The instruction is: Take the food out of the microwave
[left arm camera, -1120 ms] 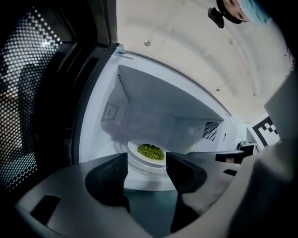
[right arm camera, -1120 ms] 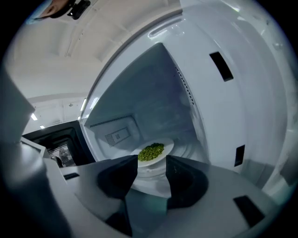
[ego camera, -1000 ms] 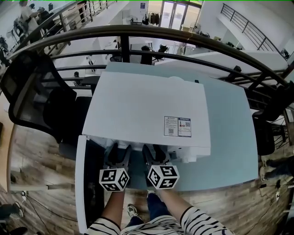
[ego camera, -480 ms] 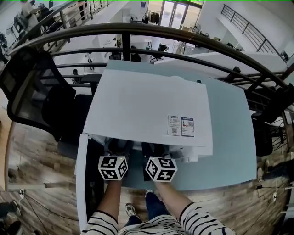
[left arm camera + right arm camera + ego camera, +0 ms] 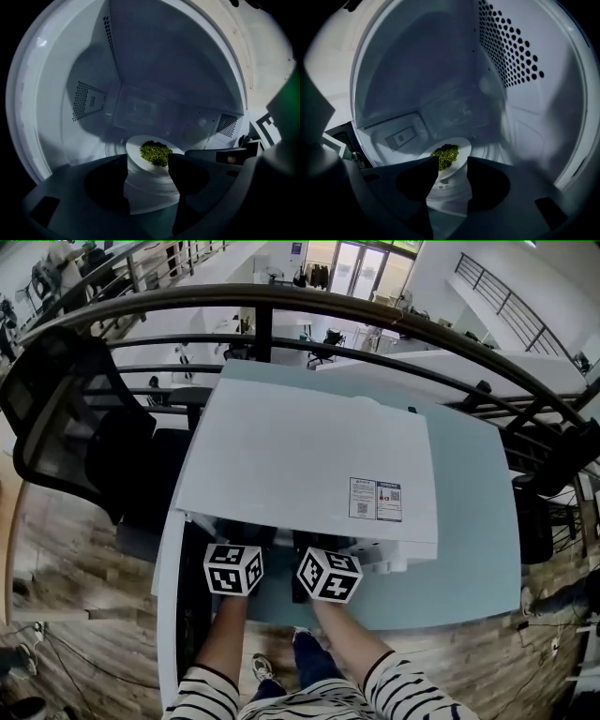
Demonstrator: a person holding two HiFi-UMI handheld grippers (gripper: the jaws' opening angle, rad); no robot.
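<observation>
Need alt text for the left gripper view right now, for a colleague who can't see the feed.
The left claw, jaws apart, reaches into the white microwave cavity toward a white plate heaped with small green food. The plate sits on the cavity floor, framed in the gap between the jaws, not yet gripped.

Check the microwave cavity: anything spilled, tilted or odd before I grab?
Nothing stands out. The white dish sits in the microwave with the green food heaped on it, none seen spilled. Left gripper and right gripper are both open.
</observation>
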